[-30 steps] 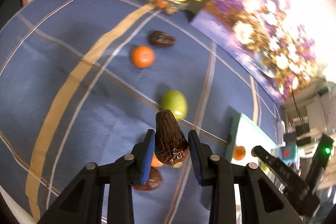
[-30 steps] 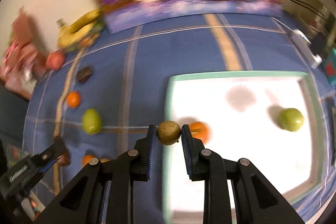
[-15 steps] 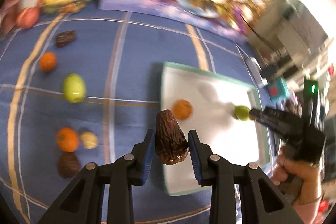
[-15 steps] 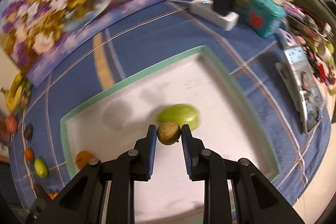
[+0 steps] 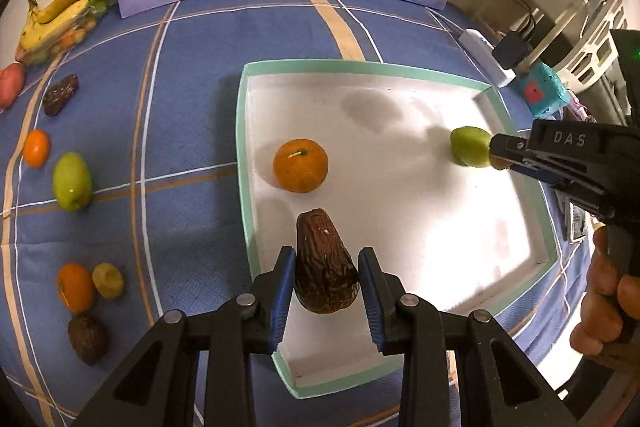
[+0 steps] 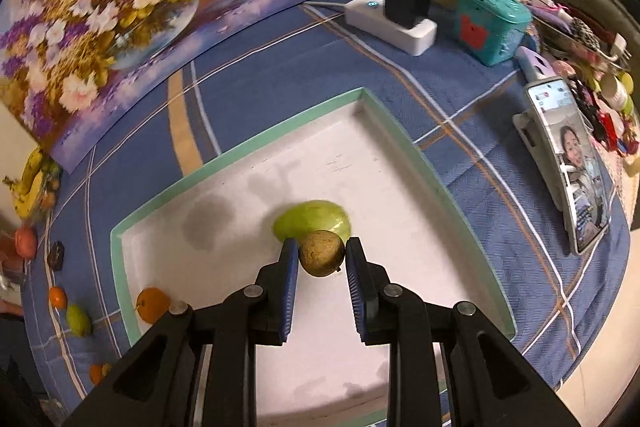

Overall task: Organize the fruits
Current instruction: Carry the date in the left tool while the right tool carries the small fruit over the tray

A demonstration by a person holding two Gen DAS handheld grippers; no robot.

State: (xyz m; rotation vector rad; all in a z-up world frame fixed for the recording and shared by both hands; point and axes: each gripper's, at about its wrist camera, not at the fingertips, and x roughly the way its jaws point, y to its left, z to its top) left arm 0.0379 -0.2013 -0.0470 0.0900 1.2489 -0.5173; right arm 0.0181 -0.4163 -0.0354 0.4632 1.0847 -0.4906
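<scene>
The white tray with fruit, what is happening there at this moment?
A person is sorting fruit into the white tray with a gripper in each hand. The left gripper is shut on a wrinkled dark brown fruit, held over the tray's near left part. The right gripper is shut on a small round brown fruit, right beside the green fruit in the tray. An orange also lies in the tray. More fruit waits on the blue cloth.
</scene>
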